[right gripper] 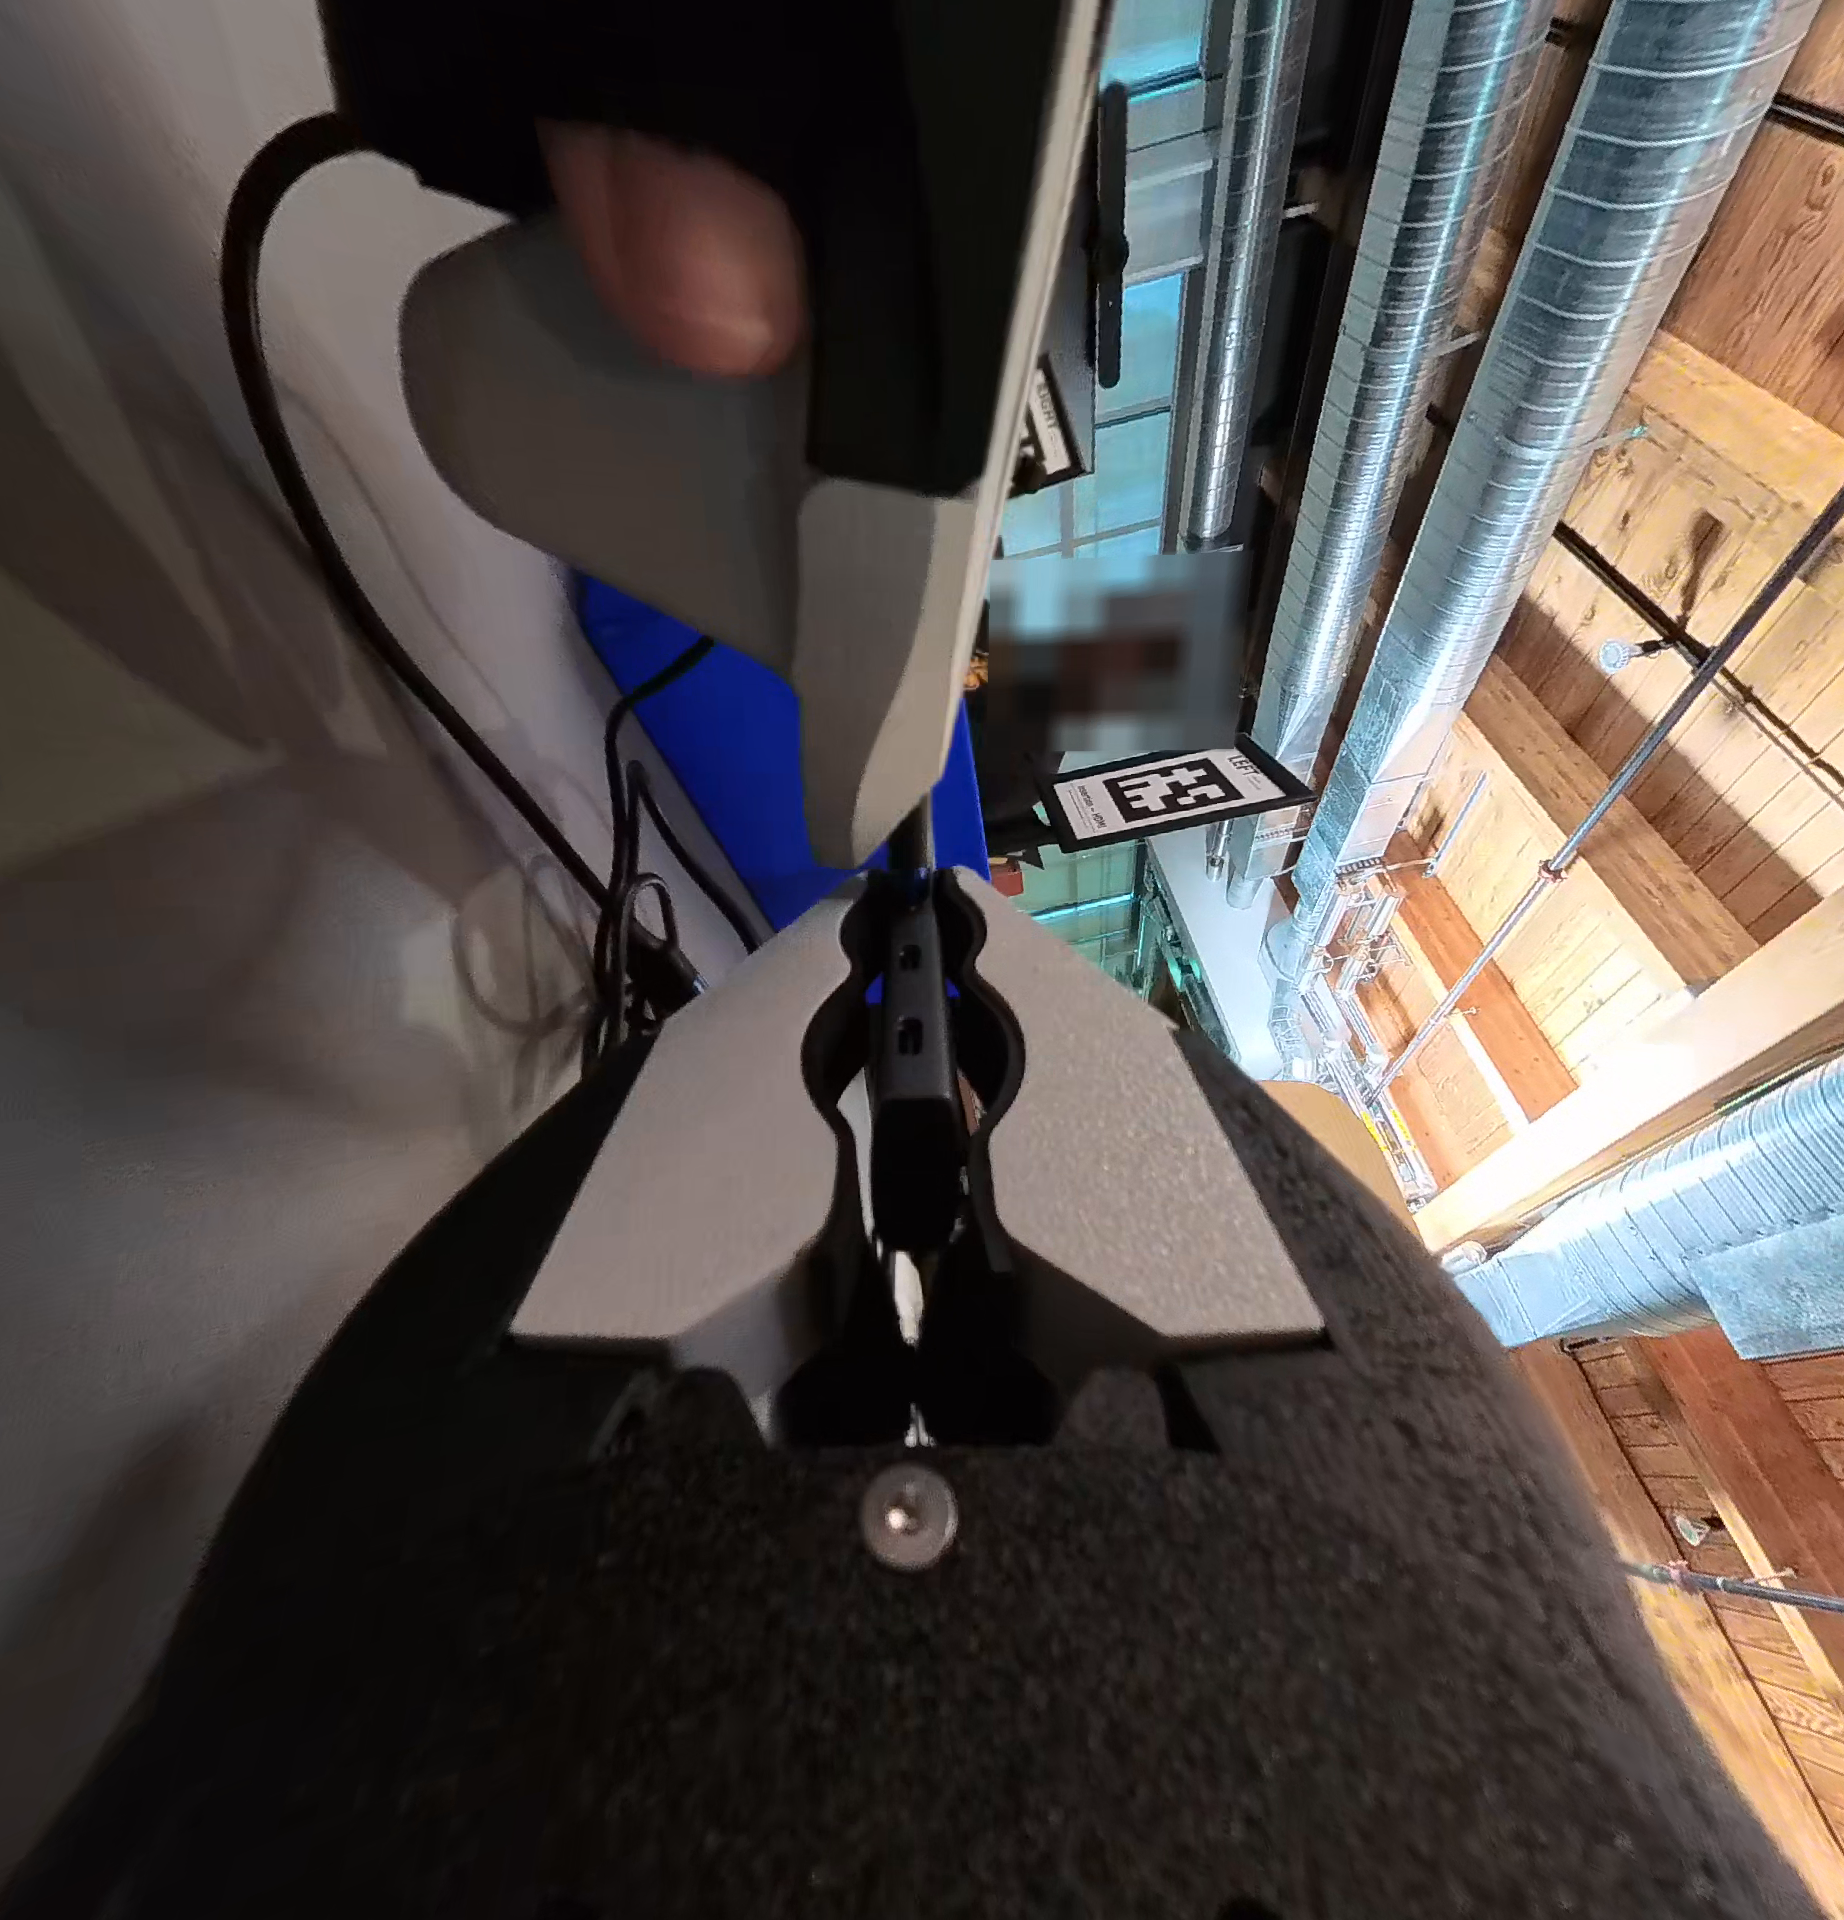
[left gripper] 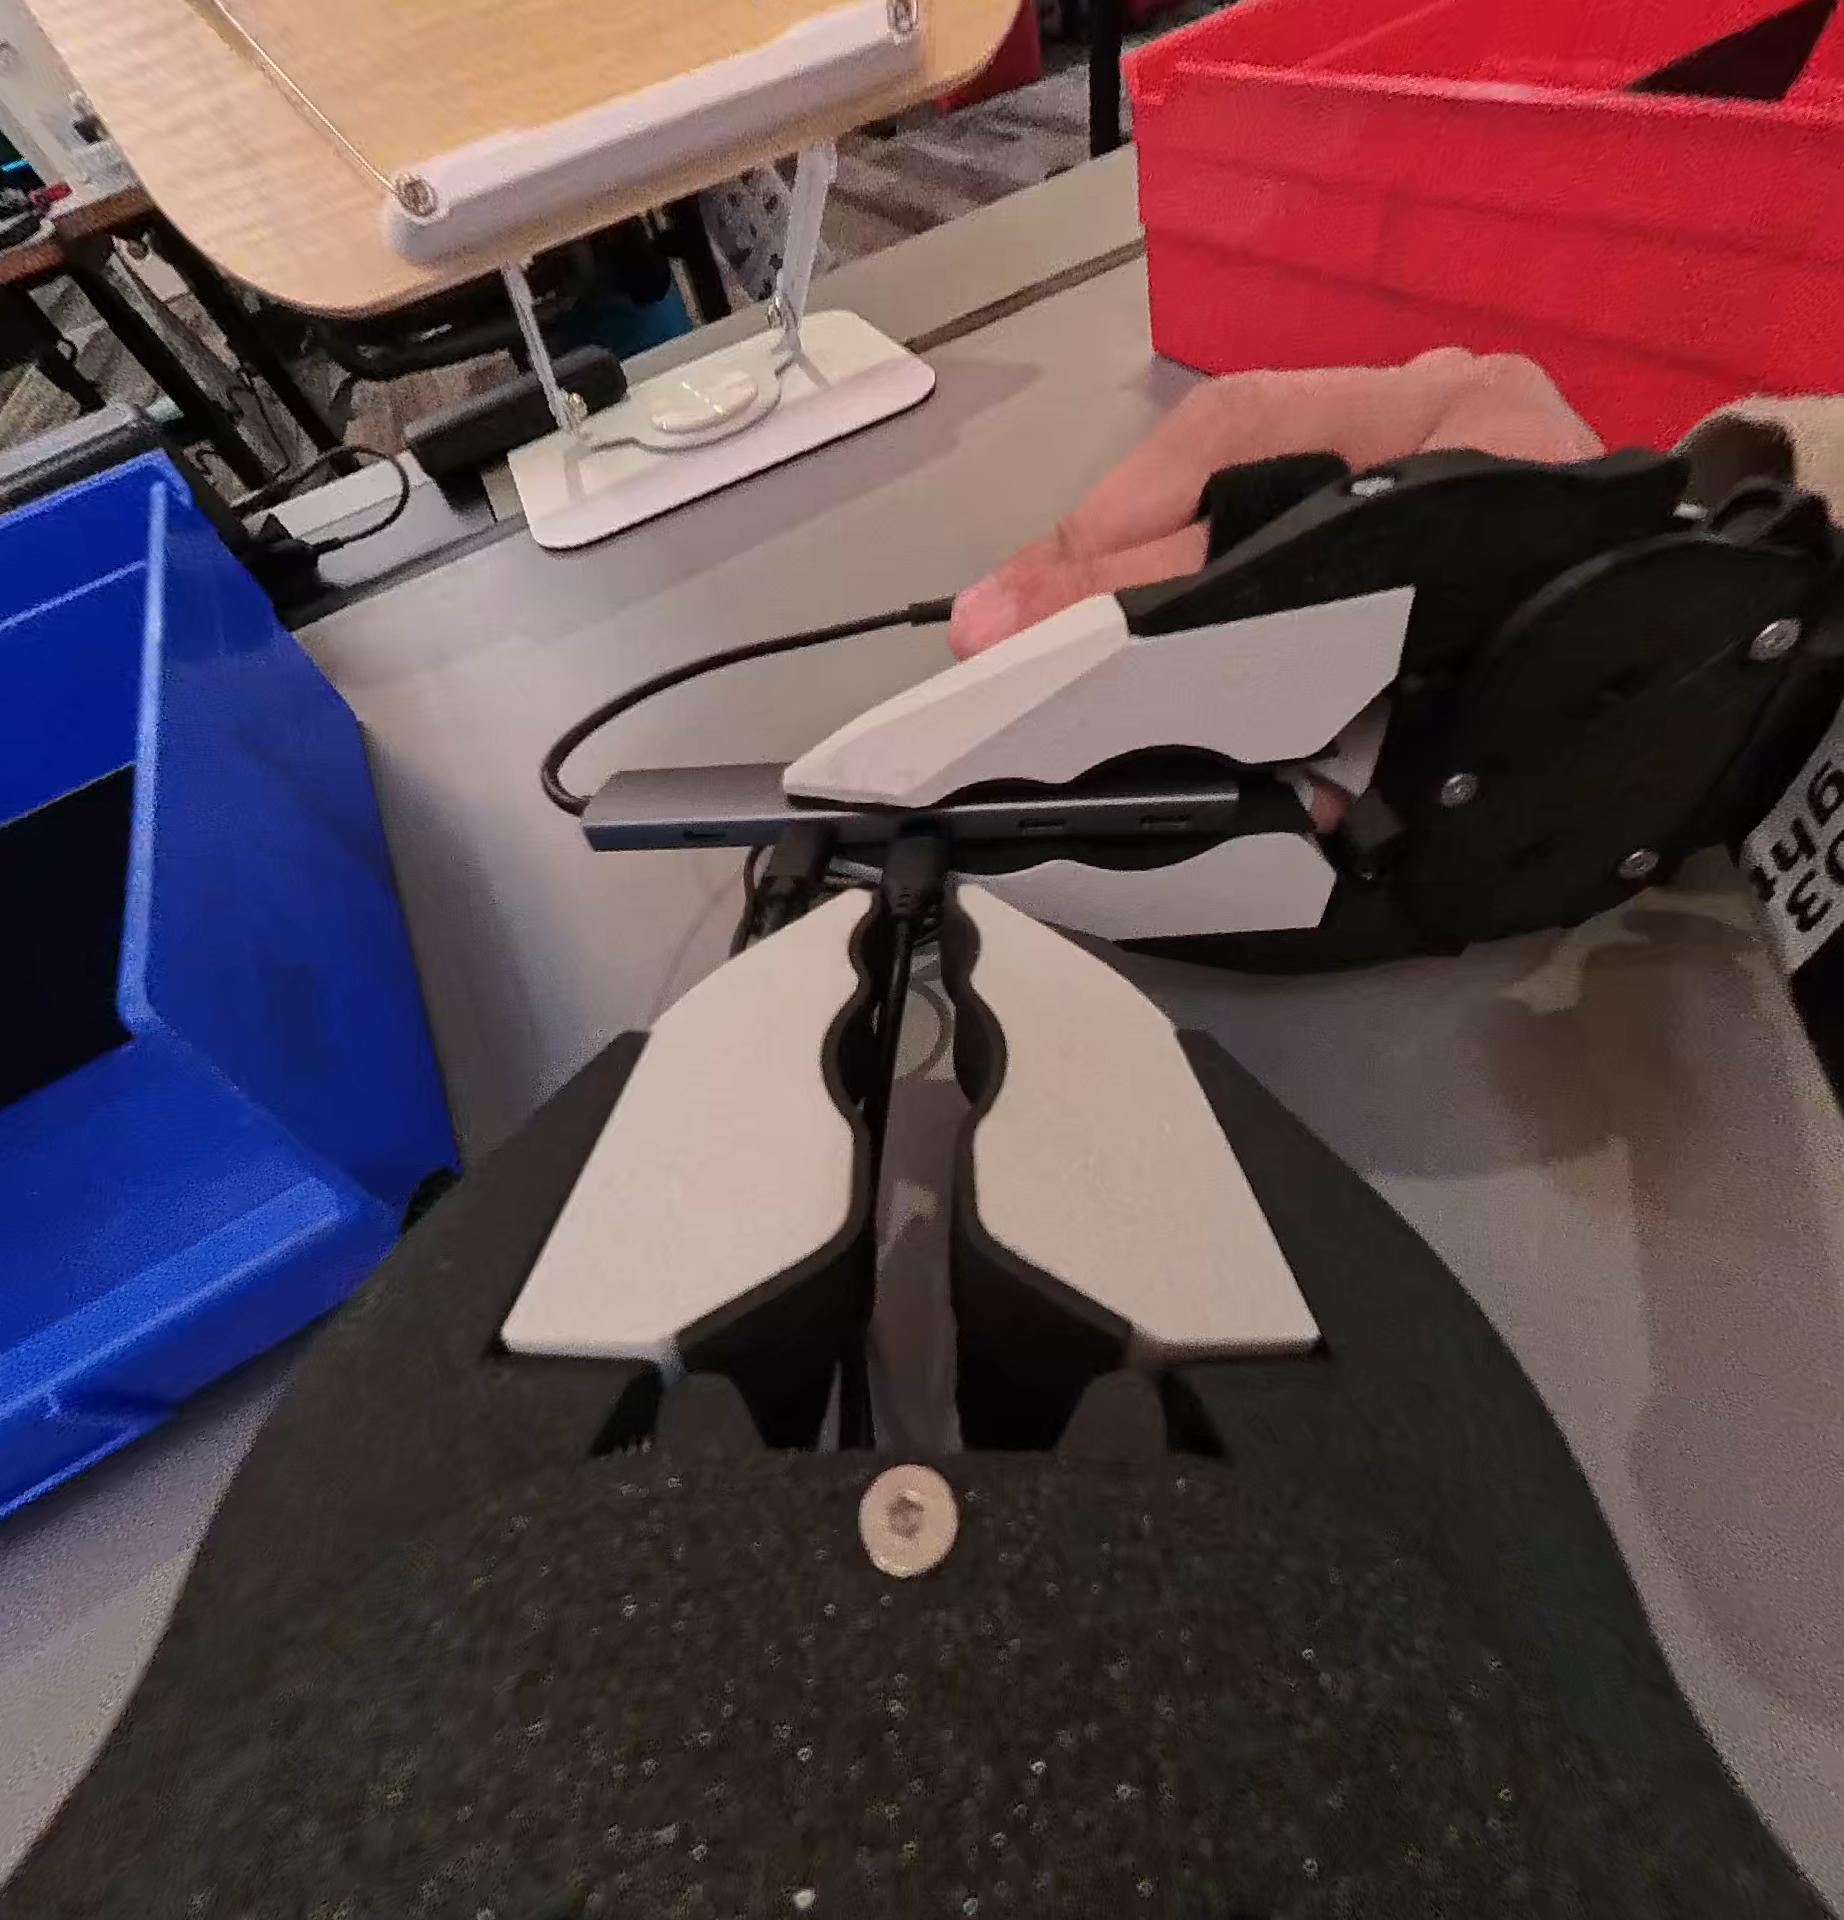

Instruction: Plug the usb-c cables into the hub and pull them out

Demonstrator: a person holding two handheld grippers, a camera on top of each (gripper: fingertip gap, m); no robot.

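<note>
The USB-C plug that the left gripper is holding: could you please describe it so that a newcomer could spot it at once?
Between the blue plastic bin and the red bin, the right gripper holds a slim grey metal hub level above the grey table. Two black plugs meet its near edge. The wanted black USB-C plug is the right one, pinched in the left gripper; the other black plug is free.

Left claw (left gripper: 910, 914) closed, level; right claw (right gripper: 910, 935) clamped, rolled sideways.

The blue bin (left gripper: 170, 935) crowds the left, the red bin (left gripper: 1520, 187) the far right; grey table (left gripper: 1313, 1143) between lies open.
</note>
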